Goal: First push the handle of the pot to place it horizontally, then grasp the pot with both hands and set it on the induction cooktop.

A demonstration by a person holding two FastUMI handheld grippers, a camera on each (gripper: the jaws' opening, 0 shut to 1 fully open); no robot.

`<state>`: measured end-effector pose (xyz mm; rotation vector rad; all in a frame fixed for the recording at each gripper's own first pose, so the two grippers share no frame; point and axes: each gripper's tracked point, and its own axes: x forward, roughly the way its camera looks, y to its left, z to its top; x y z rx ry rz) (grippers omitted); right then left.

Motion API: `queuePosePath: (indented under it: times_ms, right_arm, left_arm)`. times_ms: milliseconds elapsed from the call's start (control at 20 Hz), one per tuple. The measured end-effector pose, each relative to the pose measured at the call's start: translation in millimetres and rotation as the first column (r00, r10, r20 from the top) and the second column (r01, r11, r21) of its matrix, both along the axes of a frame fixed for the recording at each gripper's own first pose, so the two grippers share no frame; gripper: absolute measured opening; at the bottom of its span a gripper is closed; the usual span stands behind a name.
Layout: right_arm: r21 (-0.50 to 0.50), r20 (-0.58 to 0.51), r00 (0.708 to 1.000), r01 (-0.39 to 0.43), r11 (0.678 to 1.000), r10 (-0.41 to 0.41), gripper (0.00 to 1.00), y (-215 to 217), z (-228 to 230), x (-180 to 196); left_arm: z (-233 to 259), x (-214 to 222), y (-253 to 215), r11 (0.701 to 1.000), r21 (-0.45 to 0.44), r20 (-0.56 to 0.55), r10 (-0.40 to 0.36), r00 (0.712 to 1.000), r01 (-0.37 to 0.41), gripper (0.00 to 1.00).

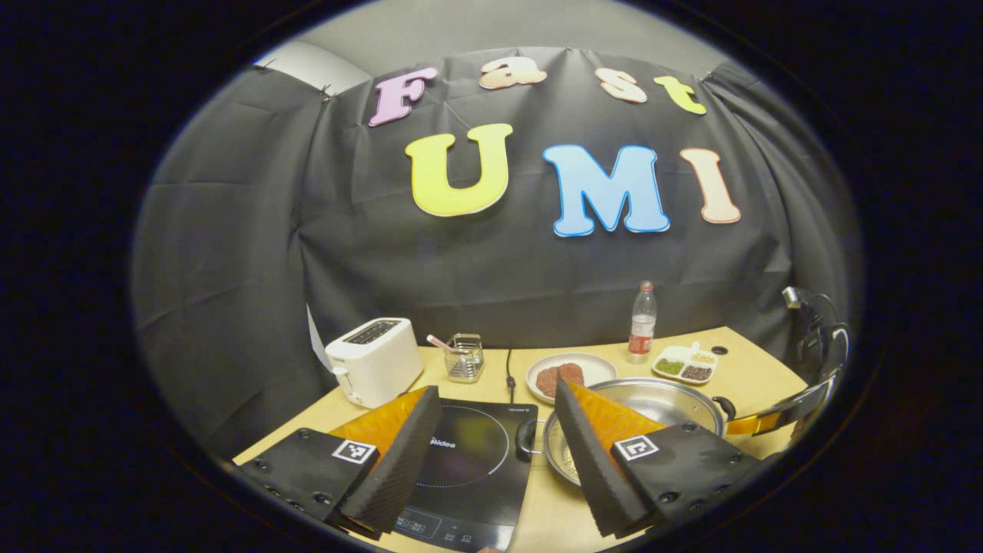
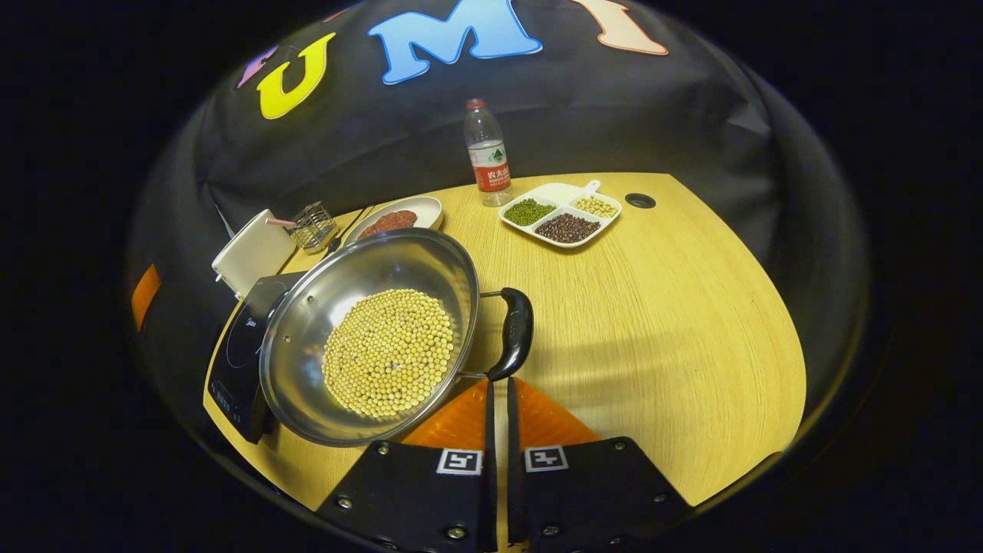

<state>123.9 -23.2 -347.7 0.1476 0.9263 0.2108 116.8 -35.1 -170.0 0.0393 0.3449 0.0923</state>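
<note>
Hovering over the near table edge, the left gripper has its fingers spread wide, one over the flat black induction cooktop, the other hiding the near rim of the round stainless-steel pot. The right gripper has its fingers drawn together to a thin slit holding nothing, tips just short of the pot's black loop handle; whether they touch it is hard to tell. In the right gripper view the pot holds a bed of yellow soybeans and sits on the pale wooden table, overlapping the cooktop's edge. Farther back stand a white toaster, a small wire basket, a white plate with reddish food, a divided white dish of green, dark and pale beans, and a clear plastic bottle.
</note>
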Motion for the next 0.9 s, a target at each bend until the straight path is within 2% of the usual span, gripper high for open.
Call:
queuePosePath:
  times_ms: [50, 150, 200, 250, 300, 400, 450, 600, 650, 700, 800, 900]
  right_arm:
    - [0.002, 0.030, 1.000, 0.009, 1.000, -0.009, 0.12, -0.3, 7.9, 1.9]
    - [0.000, 0.089, 0.996, 0.033, 0.999, -0.033, 0.80, -6.4, 18.5, 9.5]
    - [-0.006, 0.117, 0.992, 0.051, 0.999, -0.050, 0.82, -10.8, 27.0, 13.3]
    - [-0.012, 0.135, 0.989, 0.067, 0.998, -0.065, 0.98, -12.7, 29.5, 16.5]
    - [-0.016, 0.147, 0.986, 0.079, 0.997, -0.076, 0.99, -15.9, 31.9, 17.2]
    - [-0.024, 0.152, 0.984, 0.096, 0.995, -0.091, 0.99, -18.3, 31.1, 19.9]
    - [-0.026, 0.150, 0.984, 0.099, 0.995, -0.094, 0.99, -18.7, 30.6, 19.6]
    - [-0.032, 0.146, 0.985, 0.100, 0.995, -0.094, 0.99, -15.4, 26.4, 21.8]
    - [-0.031, 0.147, 0.985, 0.099, 0.995, -0.094, 0.99, -13.2, 24.9, 24.1]
    - [-0.028, 0.146, 0.985, 0.099, 0.995, -0.094, 0.99, -10.6, 23.5, 24.5]
    - [-0.027, 0.143, 0.985, 0.099, 0.995, -0.095, 0.99, -7.0, 19.9, 29.2]
    - [-0.031, 0.136, 0.986, 0.097, 0.995, -0.092, 0.99, -4.1, 14.4, 31.7]
  left_arm:
    - [-8.1, 3.7, -0.2, 1.000, -0.010, -0.018, -0.003, 1.000, 0.003, 0.97]
    - [-23.5, 11.7, -0.2, 0.999, -0.035, -0.051, -0.011, 0.999, 0.009, 0.94]
    - [-30.8, 15.6, -0.5, 0.999, -0.046, -0.062, -0.016, 0.998, 0.014, 1.00]
    - [-37.1, 20.0, -0.6, 0.998, -0.053, -0.073, -0.023, 0.997, 0.019, 0.97]
    - [-44.8, 23.9, -1.5, 0.998, -0.057, -0.087, -0.032, 0.996, 0.027, 1.00]
    - [-58.5, 33.1, -3.6, 0.996, -0.072, -0.113, -0.053, 0.992, 0.045, 0.94]
    - [-63.8, 38.3, -8.0, 0.994, -0.088, -0.123, -0.071, 0.990, 0.061, 0.94]
    - [-89.1, 50.6, -17.5, 0.988, -0.117, -0.172, -0.120, 0.978, 0.100, 1.00]
    - [-98.1, 56.0, -21.1, 0.986, -0.128, -0.189, -0.133, 0.973, 0.110, 0.94]
    - [-108.2, 61.9, -23.3, 0.984, -0.136, -0.205, -0.140, 0.969, 0.114, 0.97]
    - [-126.2, 72.4, -25.6, 0.982, -0.145, -0.236, -0.152, 0.960, 0.120, 0.94]
    - [-145.3, 78.0, -27.7, 0.980, -0.153, -0.275, -0.166, 0.947, 0.127, 0.97]
